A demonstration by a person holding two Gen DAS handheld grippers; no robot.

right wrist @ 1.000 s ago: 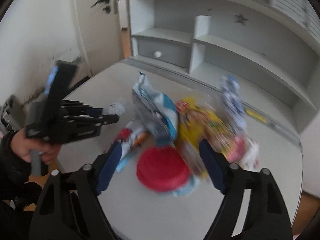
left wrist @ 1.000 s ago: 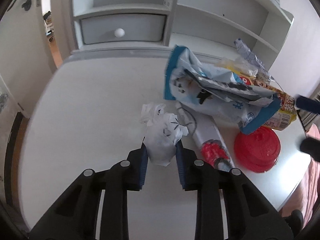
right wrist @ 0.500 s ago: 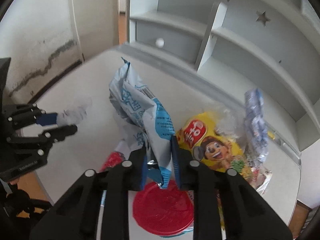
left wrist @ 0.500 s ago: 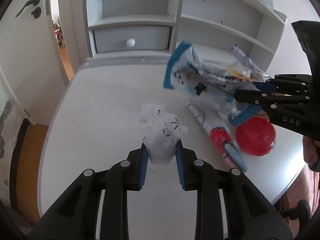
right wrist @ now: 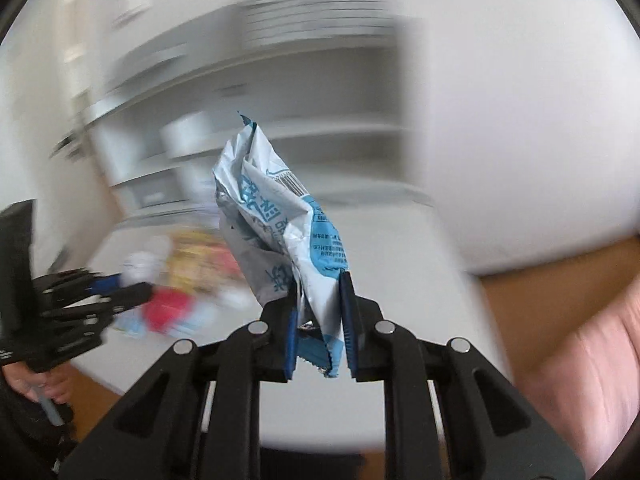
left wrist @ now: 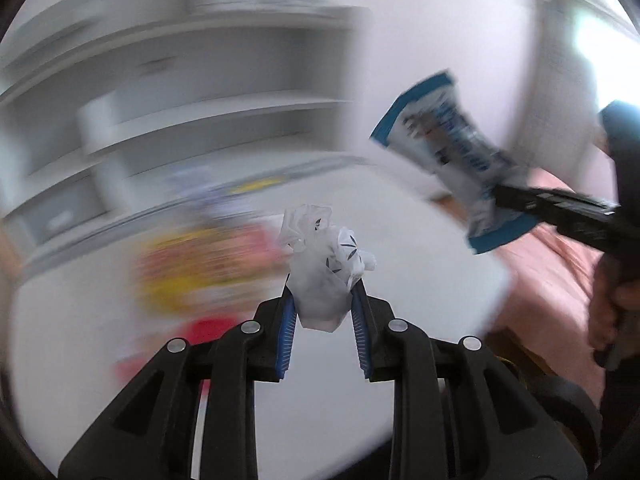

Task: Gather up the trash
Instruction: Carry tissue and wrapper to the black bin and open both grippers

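Note:
My left gripper is shut on a crumpled white tissue and holds it in the air above the white table. My right gripper is shut on a blue and white snack bag, also lifted off the table. The bag and the right gripper show at the right of the left wrist view. The left gripper with the tissue shows at the left of the right wrist view. Both views are motion-blurred.
A yellow snack bag and a red lid lie blurred on the table, also seen in the right wrist view as a red lid. White shelves stand behind. A pink bed lies to the right of the table.
Both grippers have lifted their loads off the table and swung to the right. The blue and white bag has come up out of the trash pile. The view now faces the bed side.

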